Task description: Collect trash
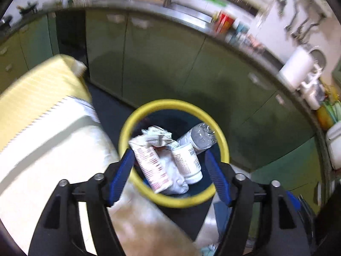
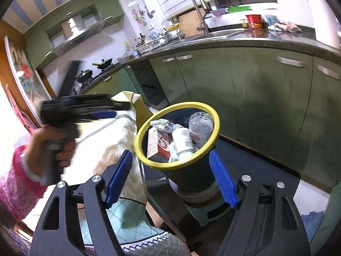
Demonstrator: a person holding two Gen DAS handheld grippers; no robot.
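Observation:
A dark bin with a yellow rim stands on a stool beside the table. It holds a carton, crumpled paper, a white bottle and a clear plastic bottle. My left gripper is open and empty, just above the bin's mouth; it also shows blurred in the right wrist view, over the table left of the bin. My right gripper is open and empty in front of the bin.
A table with a yellow and white cloth lies left of the bin. Green kitchen cabinets under a dark counter stand behind it. A pale green stool carries the bin.

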